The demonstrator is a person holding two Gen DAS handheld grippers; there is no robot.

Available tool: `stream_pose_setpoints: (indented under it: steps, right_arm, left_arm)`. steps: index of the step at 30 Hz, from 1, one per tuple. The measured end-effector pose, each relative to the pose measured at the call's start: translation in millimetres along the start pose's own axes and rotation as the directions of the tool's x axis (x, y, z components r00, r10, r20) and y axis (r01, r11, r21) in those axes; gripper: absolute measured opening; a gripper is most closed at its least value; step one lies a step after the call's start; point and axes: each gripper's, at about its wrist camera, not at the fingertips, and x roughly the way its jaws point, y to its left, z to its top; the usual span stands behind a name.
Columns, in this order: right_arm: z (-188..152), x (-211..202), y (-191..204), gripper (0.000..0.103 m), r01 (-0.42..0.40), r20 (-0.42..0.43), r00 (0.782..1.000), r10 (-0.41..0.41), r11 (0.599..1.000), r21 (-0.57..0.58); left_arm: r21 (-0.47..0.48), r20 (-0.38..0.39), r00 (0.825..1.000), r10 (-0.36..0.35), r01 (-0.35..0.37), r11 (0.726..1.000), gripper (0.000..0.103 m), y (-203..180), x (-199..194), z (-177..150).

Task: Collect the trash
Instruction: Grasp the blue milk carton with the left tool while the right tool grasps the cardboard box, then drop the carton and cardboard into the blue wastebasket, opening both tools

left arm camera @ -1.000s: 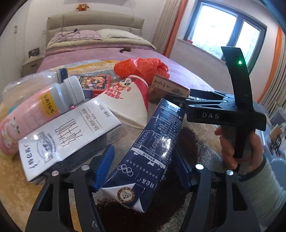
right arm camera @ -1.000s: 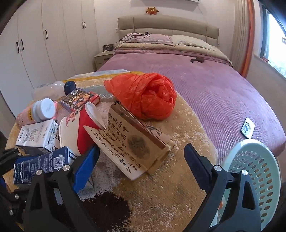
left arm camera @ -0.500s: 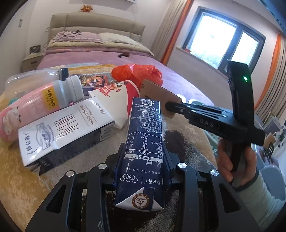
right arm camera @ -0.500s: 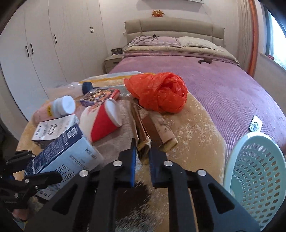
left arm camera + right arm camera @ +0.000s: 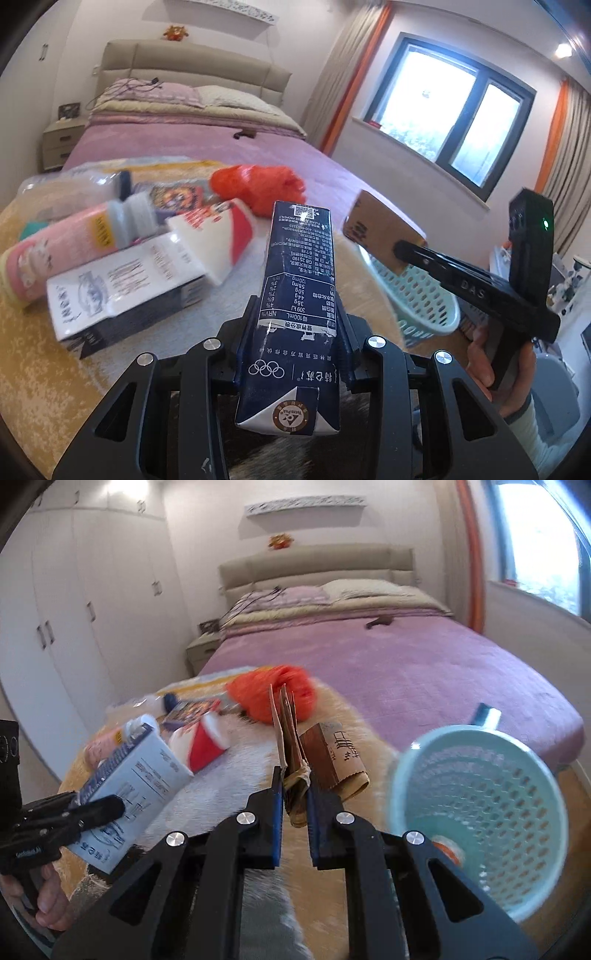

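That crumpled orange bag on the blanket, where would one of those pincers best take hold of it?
Grip the orange bag at a bunched fold on its top, coming down from above. It is a soft, rounded heap with no flat side or handle showing, so the jaws need a crease to pinch. From above also avoids the red-and-white carton beside it.

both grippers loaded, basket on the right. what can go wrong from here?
1. The right gripper pinches only the bottom edge of the brown paper bag; its loose folds fan out above and could slip or snag the basket rim.
2. The left gripper grips the dark blue milk carton low down, with most of its length beyond the fingers, so it may pivot during the swing.
3. Both loads seem headed for one basket, so the grippers could collide.
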Motion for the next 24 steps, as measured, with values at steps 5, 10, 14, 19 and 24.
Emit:
stream_pose_setpoints:
  steps: [5,10,14,19,24]
  right_arm:
    - [1.2,-29.9,-37.8,0.009,0.108,0.045,0.993,-0.110,0.993,0.057]
    - [-1.1,-50.1,-89.0,0.009,0.168,0.045,0.983,-0.177,0.973,0.159]
    - [-9.1,-52.5,-130.0,0.009,0.216,0.011,0.974,-0.226,0.945,0.246]
    - [-25.3,-39.1,-171.2,0.009,0.250,-0.049,0.968,-0.248,0.911,0.329]
    - [-39.4,-22.8,-197.2,0.009,0.265,-0.108,0.964,-0.242,0.887,0.378]
  left_arm:
    - [0.062,0.003,0.999,-0.040,0.040,0.997,0.035,-38.6,13.4,15.6]
    - [0.101,-0.027,0.994,-0.102,0.104,0.989,0.035,-79.4,41.7,35.6]
    - [0.123,-0.063,0.986,-0.156,0.163,0.979,0.035,-110.7,70.1,50.0]
    - [0.124,-0.145,0.968,-0.205,0.223,0.967,0.035,-145.0,120.5,56.5]
    - [0.096,-0.232,0.950,-0.210,0.237,0.967,0.035,-160.1,170.5,52.6]
